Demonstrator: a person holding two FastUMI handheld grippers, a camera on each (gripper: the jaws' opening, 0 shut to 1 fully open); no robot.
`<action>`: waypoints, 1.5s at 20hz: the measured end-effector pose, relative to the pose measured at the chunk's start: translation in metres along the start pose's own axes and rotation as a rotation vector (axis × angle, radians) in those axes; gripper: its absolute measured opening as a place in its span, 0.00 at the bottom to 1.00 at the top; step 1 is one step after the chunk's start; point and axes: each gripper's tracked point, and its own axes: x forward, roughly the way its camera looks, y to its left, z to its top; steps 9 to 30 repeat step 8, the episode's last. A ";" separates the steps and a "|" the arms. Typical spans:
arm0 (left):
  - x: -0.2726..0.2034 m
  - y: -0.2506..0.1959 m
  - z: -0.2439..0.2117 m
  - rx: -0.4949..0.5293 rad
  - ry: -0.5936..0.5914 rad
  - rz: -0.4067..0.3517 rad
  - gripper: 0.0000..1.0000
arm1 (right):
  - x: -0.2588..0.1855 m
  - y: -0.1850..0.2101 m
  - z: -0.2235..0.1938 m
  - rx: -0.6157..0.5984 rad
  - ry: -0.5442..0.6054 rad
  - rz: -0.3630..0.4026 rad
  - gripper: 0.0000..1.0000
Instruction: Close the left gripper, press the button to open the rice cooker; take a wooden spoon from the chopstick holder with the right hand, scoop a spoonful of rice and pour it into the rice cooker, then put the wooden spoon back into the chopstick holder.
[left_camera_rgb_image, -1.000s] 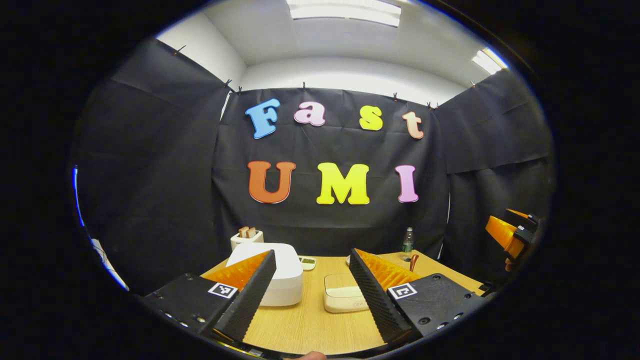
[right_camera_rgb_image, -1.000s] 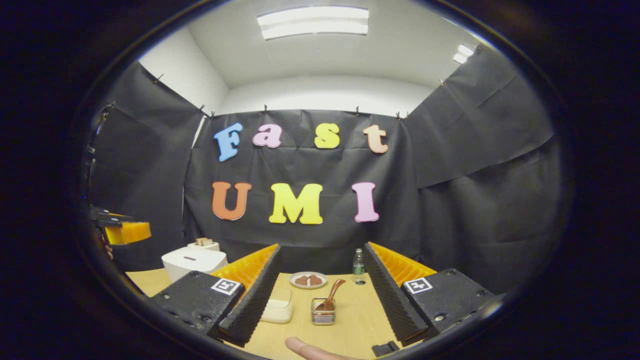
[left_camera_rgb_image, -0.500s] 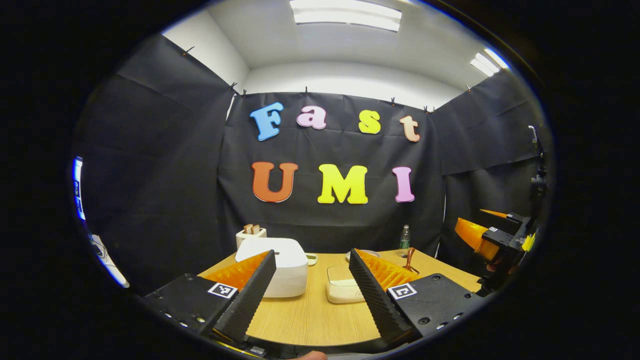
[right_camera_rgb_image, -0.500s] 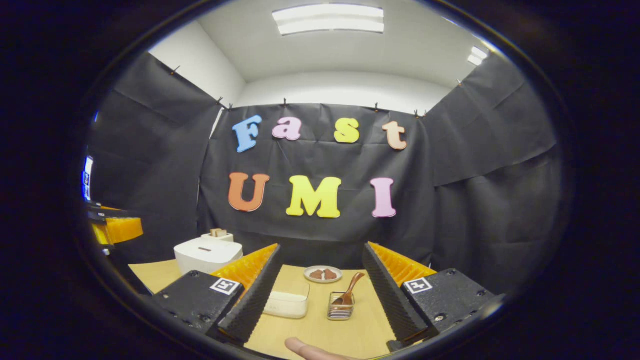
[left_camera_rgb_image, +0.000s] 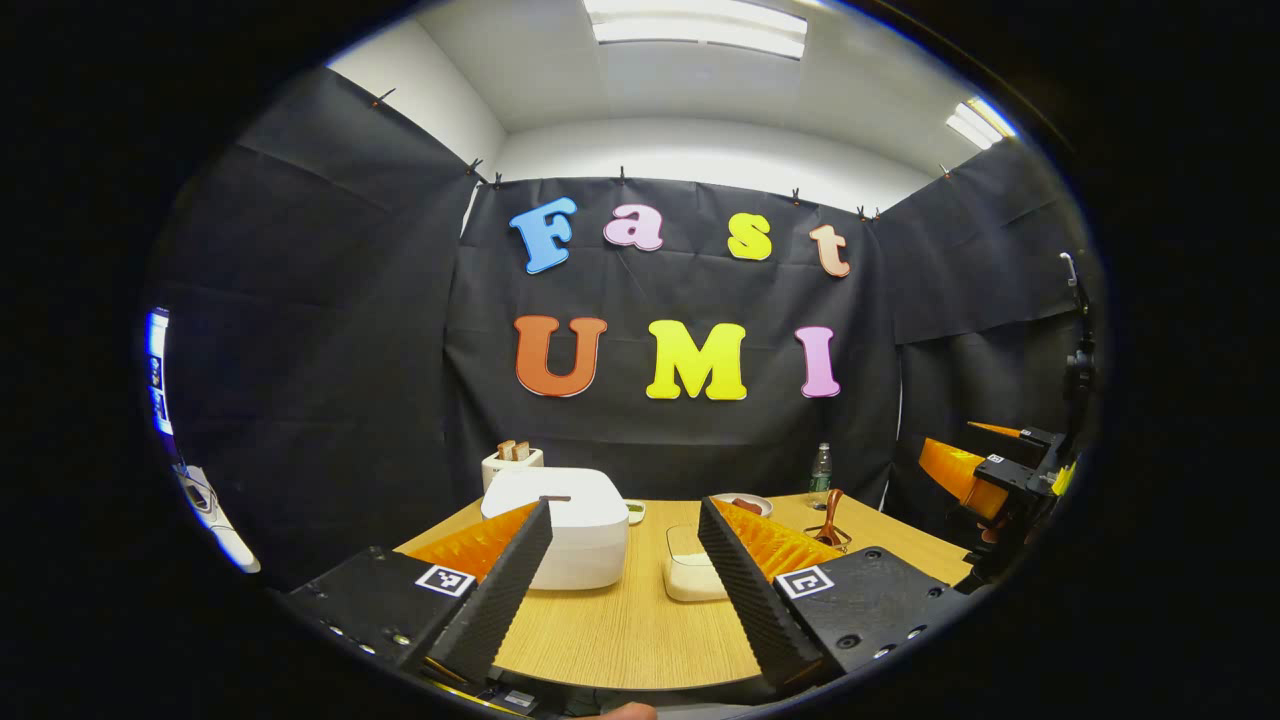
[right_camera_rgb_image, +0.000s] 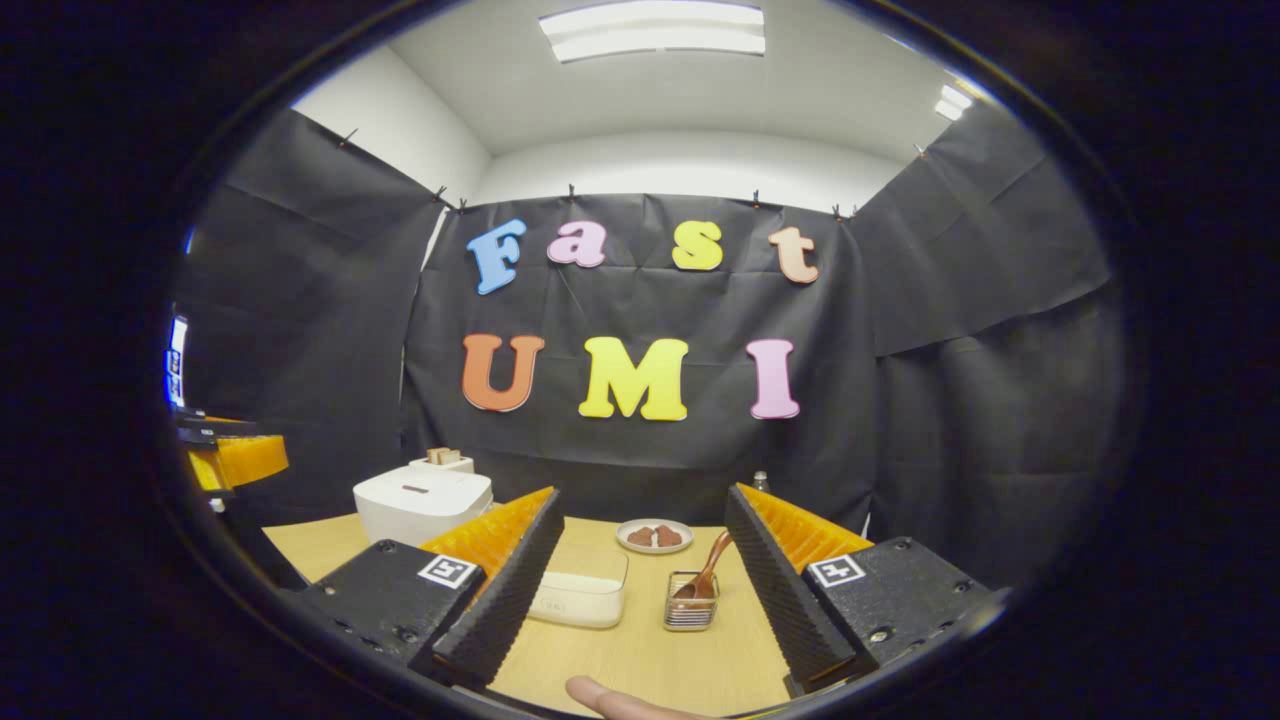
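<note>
On the counter the white rice cooker sits lid down, the rice box and chopstick holder with its wooden spoon to its right, both hand-held grippers, left and right, gaping empty, nothing begun.

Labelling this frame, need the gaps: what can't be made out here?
- Rice cooker button: left gripper view, the near finger covers part of its front; too small in the right gripper view.
- Rice container contents: right gripper view, its left end sits behind a finger.
- Wooden spoon bowl: down inside the chopstick holder.
</note>
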 end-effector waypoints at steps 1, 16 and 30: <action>0.002 0.000 0.000 0.002 -0.001 0.000 0.94 | -0.001 -0.001 0.000 0.001 -0.002 0.000 1.00; 0.002 -0.001 0.000 0.019 -0.019 0.006 0.94 | 0.002 -0.003 -0.001 0.018 -0.003 -0.001 1.00; 0.002 -0.001 0.000 0.019 -0.019 0.006 0.94 | 0.002 -0.003 -0.001 0.018 -0.003 -0.001 1.00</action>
